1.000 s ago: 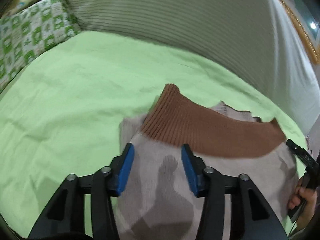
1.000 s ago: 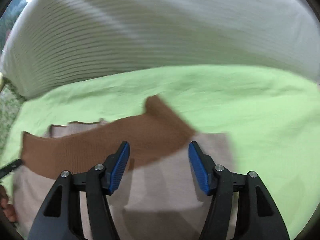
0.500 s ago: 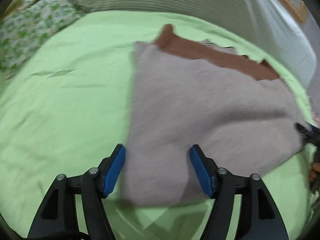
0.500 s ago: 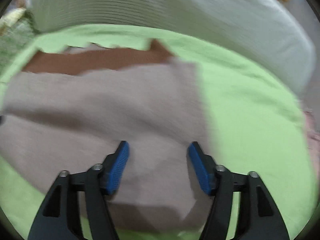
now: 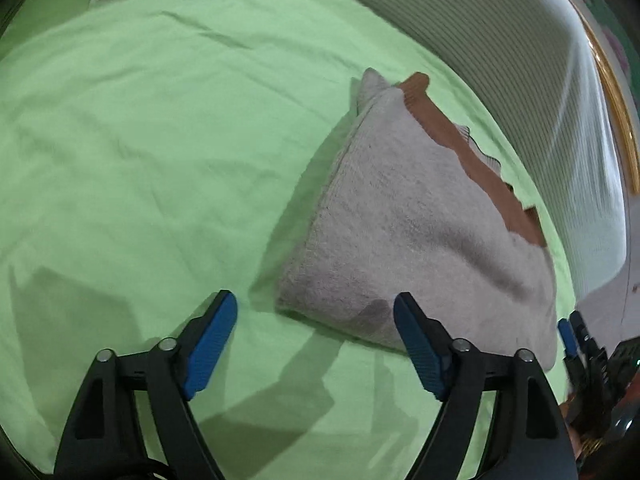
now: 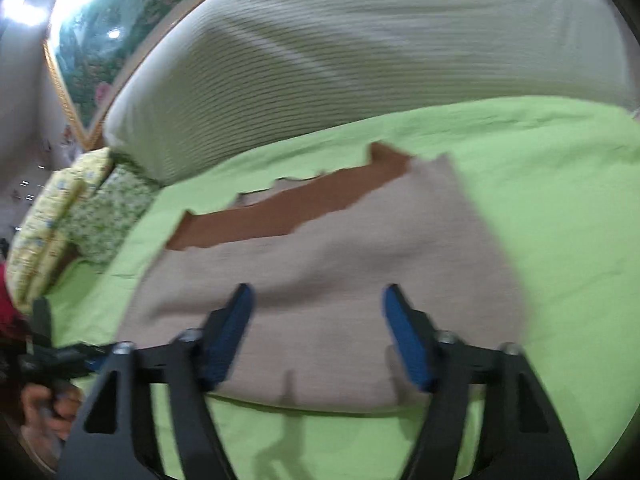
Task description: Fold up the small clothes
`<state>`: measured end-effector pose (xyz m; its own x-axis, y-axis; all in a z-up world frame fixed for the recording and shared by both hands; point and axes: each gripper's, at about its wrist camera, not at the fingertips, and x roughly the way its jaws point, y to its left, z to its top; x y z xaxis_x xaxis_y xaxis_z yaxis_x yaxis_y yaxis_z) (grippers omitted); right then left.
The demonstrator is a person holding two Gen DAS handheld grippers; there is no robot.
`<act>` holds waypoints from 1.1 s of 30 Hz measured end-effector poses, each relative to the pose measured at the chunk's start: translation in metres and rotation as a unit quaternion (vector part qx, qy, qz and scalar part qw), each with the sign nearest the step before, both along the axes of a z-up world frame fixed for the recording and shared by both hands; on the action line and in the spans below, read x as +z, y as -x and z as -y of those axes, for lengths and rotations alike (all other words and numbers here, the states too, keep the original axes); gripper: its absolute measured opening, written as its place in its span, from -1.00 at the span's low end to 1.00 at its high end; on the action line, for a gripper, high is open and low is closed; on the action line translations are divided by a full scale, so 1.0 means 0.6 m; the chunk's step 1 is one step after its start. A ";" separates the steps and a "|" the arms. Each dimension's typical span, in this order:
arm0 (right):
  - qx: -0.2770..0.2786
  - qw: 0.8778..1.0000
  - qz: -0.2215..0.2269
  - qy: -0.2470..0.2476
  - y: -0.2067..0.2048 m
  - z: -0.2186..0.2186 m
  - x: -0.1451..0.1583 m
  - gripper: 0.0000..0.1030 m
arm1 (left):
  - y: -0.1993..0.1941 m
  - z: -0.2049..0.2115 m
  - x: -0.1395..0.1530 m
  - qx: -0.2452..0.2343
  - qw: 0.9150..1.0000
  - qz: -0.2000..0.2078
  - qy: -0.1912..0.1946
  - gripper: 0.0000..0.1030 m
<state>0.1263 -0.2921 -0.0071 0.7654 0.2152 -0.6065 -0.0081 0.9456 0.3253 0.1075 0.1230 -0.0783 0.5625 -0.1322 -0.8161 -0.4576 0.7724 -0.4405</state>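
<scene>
A small beige knit garment with a brown ribbed band lies folded on the green sheet. My left gripper hovers at its near left corner, jaws wide and still opening, with only that corner between them and no pad touching it. In the right wrist view the garment lies under my right gripper. Its jaws are closing above the near edge, and the pads do not press the cloth. Each gripper shows at the edge of the other's view: right gripper, left gripper.
A white ribbed headboard cushion rises behind the bed. Patterned pillows lie at the far left corner. A gold-framed picture hangs on the wall. A person's hand holds the left gripper.
Both grippers let go of the garment and drew back towards its near edge. The beige layer now covers most of the brown band. The left jaws stand wider.
</scene>
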 end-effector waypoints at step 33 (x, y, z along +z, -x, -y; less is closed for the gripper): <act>-0.049 0.994 -0.091 -0.035 -0.052 0.039 -0.100 -0.46 | -0.121 0.201 0.182 -0.145 0.968 0.190 -0.079 -0.62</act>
